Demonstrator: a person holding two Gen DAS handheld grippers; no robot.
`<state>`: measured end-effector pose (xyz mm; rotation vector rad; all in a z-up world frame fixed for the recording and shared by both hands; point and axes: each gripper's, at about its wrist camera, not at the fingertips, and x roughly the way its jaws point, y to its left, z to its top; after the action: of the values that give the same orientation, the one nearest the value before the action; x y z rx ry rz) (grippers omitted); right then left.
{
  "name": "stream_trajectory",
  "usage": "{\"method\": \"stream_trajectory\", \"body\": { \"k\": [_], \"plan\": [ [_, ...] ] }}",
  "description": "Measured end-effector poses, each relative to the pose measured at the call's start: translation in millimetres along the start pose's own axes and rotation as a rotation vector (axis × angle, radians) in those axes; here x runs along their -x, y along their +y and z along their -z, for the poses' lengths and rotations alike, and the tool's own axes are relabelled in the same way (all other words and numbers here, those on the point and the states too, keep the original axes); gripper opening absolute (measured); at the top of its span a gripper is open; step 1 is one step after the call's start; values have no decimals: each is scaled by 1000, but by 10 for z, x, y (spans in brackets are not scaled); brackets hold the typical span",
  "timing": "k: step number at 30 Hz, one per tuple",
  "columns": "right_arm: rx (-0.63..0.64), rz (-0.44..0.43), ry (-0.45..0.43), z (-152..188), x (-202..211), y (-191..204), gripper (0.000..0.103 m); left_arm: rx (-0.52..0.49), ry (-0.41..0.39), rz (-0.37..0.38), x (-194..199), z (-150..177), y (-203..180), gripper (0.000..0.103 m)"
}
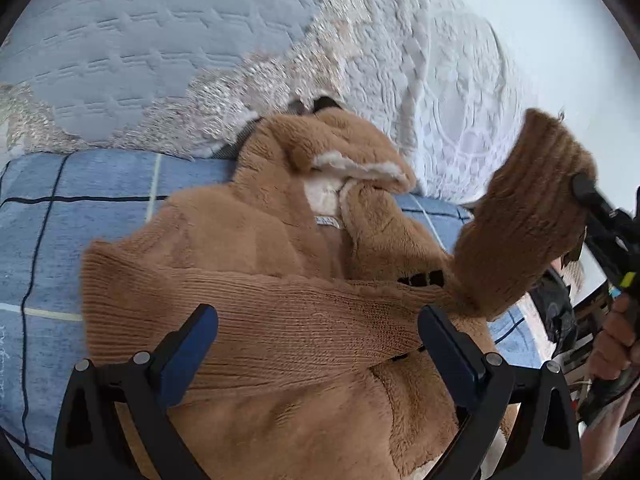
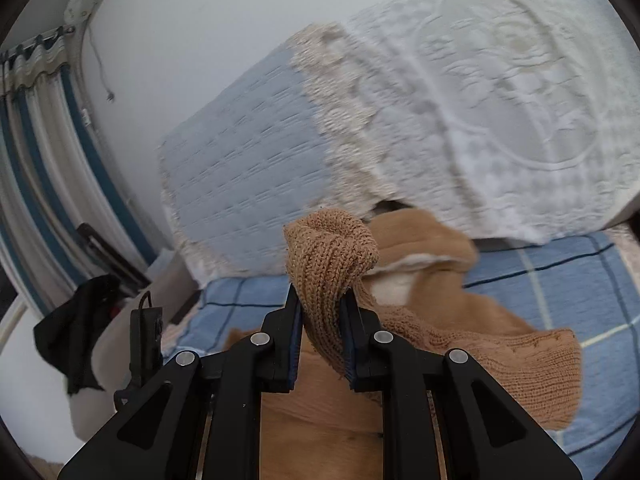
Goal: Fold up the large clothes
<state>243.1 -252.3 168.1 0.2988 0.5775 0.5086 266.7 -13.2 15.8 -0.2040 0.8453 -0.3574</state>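
A brown fleece hooded jacket (image 1: 280, 240) lies on the blue checked bed sheet (image 1: 100, 220), hood towards the bedding at the back. My left gripper (image 1: 320, 332) is open just above it, a ribbed knit band of the jacket running across between its wide-spread fingers. My right gripper (image 2: 322, 316) is shut on the ribbed sleeve cuff (image 2: 332, 248) and holds it lifted off the bed. In the left wrist view the right gripper (image 1: 588, 188) appears at the right with the raised sleeve (image 1: 532, 200). The jacket body (image 2: 460, 308) spreads out below and to the right.
A folded blue quilt (image 1: 160, 40) and a white embossed cover (image 1: 440, 80) are stacked against the wall behind the jacket. A person's hand (image 1: 616, 340) holds the right gripper's handle. Striped curtains (image 2: 36, 140), a black cloth (image 2: 68, 332) and a black device (image 2: 146, 332) are at the left.
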Motion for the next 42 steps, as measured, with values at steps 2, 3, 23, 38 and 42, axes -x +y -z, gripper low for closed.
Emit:
{"method": "stream_trajectory", "body": {
  "k": [2,3,23,38,42],
  "plan": [
    [4,-16,19,16,-132,121,18,9,-16,-1,87,13,83,101],
    [-8,-34,30,36,-228,180,18,12,-20,-4,120,19,119,101],
    [-4,-27,330,827,-1513,408,39,109,-26,-39,196,115,803,101],
    [93,313,229,479,-610,-237,48,-59,67,-34,-153,-123,170,101],
    [135,402,252,627,-513,-498,48,-100,117,-40,-386,-92,8,101]
  ]
}}
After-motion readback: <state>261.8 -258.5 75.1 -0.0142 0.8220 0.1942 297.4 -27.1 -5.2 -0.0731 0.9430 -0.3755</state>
